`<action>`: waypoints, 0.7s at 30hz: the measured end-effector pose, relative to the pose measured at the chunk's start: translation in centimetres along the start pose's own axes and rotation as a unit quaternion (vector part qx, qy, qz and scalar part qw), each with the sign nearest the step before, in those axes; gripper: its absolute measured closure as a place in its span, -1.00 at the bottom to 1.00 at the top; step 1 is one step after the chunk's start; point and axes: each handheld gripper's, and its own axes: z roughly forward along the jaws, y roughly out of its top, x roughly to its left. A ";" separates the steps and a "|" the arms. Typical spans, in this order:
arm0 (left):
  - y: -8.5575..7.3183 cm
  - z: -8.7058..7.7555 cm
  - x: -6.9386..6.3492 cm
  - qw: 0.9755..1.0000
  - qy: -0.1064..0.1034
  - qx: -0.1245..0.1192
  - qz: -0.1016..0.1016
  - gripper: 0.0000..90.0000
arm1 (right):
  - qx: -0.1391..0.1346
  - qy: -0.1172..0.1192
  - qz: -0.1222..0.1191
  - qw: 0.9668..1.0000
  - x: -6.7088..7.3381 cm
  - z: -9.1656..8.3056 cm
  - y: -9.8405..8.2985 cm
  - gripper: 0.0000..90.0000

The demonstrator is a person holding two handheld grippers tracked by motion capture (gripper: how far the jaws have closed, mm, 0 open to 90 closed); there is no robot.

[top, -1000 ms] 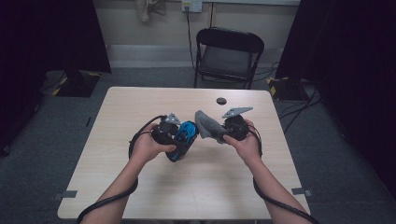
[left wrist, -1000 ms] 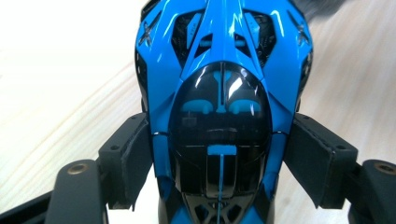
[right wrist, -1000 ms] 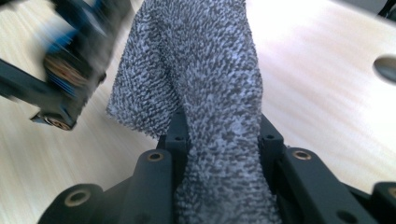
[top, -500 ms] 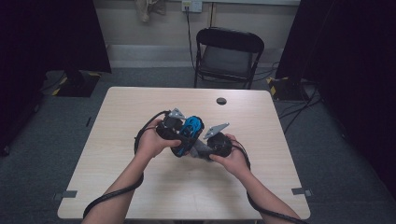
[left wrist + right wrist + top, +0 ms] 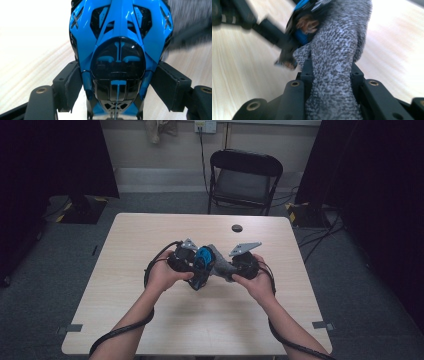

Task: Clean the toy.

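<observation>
Two grippers meet over the middle of the table (image 5: 150, 320), just nearer the person than the small black disc (image 5: 237, 228). The left gripper (image 5: 117, 82) is clamped on a blue and black toy vehicle (image 5: 120, 50), its pads pressing the sides. The right gripper (image 5: 329, 72) is clamped on a grey speckled cloth (image 5: 337, 62), which touches the toy. To wipe well, I judge the left should hold the toy steady while the cloth rubs with light pressure. No container is visible near the disc.
</observation>
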 end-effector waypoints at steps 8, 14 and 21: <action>-0.6 -0.1 -0.3 1.000 -0.004 -0.002 -0.003 -0.40 | 0.057 0.027 -0.019 0.998 1.8 2.9 -2.9 0.49; -1.3 -0.7 -0.3 1.000 -0.007 -0.003 -0.002 -0.40 | 0.014 -0.024 0.024 0.999 -0.8 0.2 -2.1 0.49; -1.5 -0.5 -0.2 1.000 -0.002 -0.005 -0.018 -0.40 | -0.017 -0.021 0.006 1.000 -0.4 -1.5 1.0 0.49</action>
